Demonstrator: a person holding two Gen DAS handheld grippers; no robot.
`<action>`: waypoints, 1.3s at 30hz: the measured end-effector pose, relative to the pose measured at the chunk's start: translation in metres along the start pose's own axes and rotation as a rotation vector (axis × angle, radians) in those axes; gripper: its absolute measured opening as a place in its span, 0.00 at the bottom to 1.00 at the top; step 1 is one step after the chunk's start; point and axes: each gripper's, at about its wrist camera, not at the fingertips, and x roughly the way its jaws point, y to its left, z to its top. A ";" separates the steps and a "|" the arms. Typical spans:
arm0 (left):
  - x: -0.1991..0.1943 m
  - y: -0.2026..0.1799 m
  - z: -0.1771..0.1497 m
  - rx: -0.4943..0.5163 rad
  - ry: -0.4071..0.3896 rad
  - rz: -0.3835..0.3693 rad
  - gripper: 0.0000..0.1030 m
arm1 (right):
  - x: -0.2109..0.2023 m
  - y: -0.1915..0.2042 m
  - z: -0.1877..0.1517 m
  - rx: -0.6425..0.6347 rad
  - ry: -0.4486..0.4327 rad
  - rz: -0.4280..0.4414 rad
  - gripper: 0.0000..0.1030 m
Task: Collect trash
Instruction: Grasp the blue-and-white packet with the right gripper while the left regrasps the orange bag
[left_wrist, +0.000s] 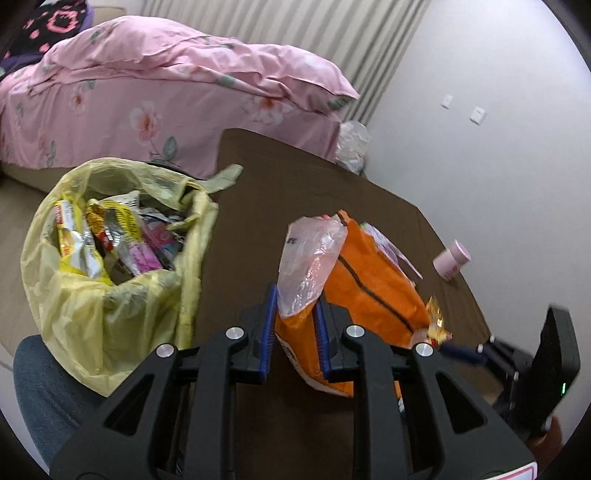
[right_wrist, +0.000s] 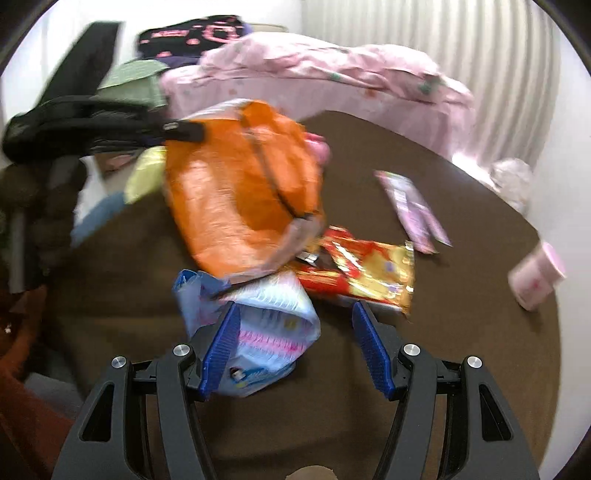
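Observation:
My left gripper (left_wrist: 295, 299) is shut on an orange snack bag (left_wrist: 373, 280) together with a clear plastic wrapper (left_wrist: 310, 258), held above the brown table (left_wrist: 280, 184). The orange bag also shows lifted in the right wrist view (right_wrist: 240, 184). A yellow trash bag (left_wrist: 110, 295) full of wrappers stands at the left. My right gripper (right_wrist: 295, 314) is open, its fingers either side of a light blue packet (right_wrist: 266, 321) on the table. A red-gold wrapper (right_wrist: 365, 269) and a purple wrapper (right_wrist: 413, 206) lie beyond it.
A pink cup (left_wrist: 452, 258) lies on its side near the wall; it also shows in the right wrist view (right_wrist: 535, 280). A bed with a pink floral cover (left_wrist: 147, 92) stands behind the table. A clear crumpled bag (left_wrist: 352, 146) sits at the table's far corner.

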 end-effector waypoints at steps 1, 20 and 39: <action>0.001 -0.003 -0.001 0.010 0.004 -0.002 0.20 | -0.002 -0.009 -0.003 0.029 0.004 -0.018 0.58; -0.001 -0.022 -0.009 0.051 0.005 -0.033 0.44 | -0.040 -0.076 -0.047 0.340 -0.019 0.004 0.58; -0.002 -0.024 -0.011 0.058 -0.009 -0.014 0.50 | -0.005 -0.031 -0.022 0.304 -0.003 0.064 0.58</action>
